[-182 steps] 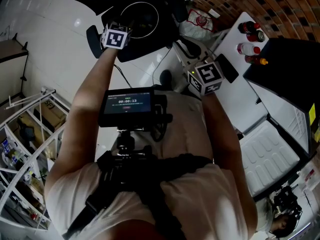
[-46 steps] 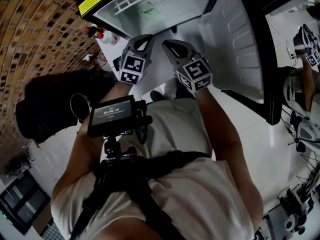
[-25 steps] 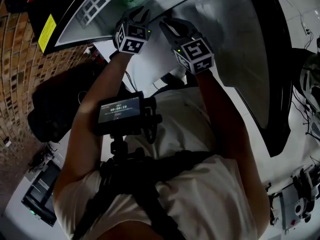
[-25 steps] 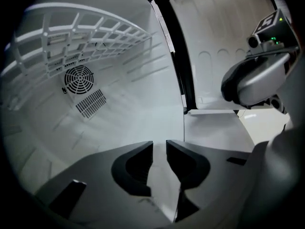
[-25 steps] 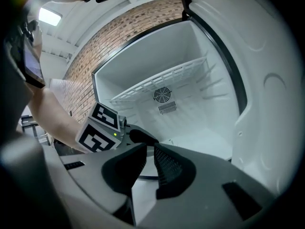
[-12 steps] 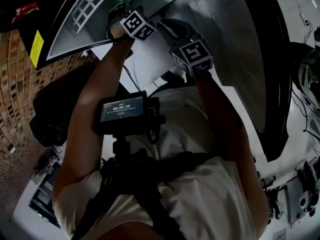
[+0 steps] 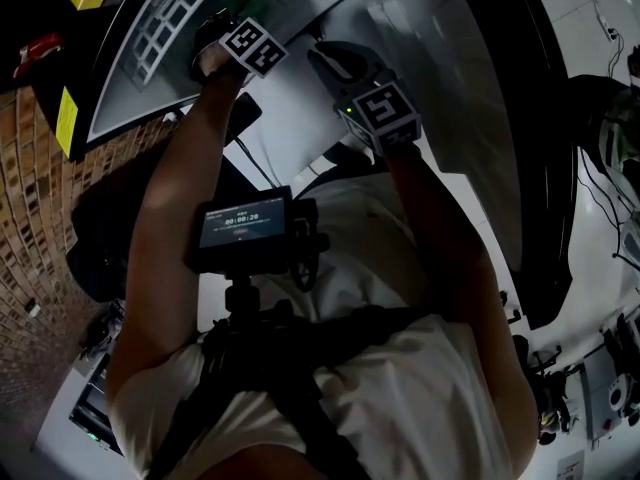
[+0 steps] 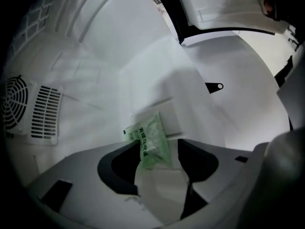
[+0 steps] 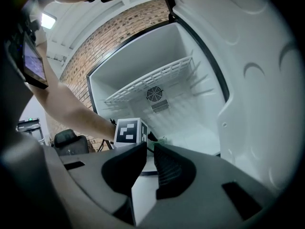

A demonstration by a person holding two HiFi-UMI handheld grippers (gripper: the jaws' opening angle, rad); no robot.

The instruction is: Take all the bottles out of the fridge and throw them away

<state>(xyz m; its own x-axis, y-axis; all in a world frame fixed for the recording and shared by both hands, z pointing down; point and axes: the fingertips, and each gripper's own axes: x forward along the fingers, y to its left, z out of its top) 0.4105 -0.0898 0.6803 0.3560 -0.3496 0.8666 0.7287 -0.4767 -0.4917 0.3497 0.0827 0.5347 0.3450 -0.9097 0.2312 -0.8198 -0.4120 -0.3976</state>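
A packet (image 8: 151, 144) lies on the fridge (image 8: 119, 46) floor, before the fan vent (image 8: 14, 106) in the back wall. The left tool (image 8: 159, 151) hangs over it, jaws just opened, packet between them untouched. The right tool (image 9: 150, 149) is outside, by the door (image 9: 257, 80).

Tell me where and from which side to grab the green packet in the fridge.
I'd take the green packet by its near short end, from above: it looks flat and thin, so pinch across its width. The left gripper has just been opening its jaws; that end sits between them, unpressed.
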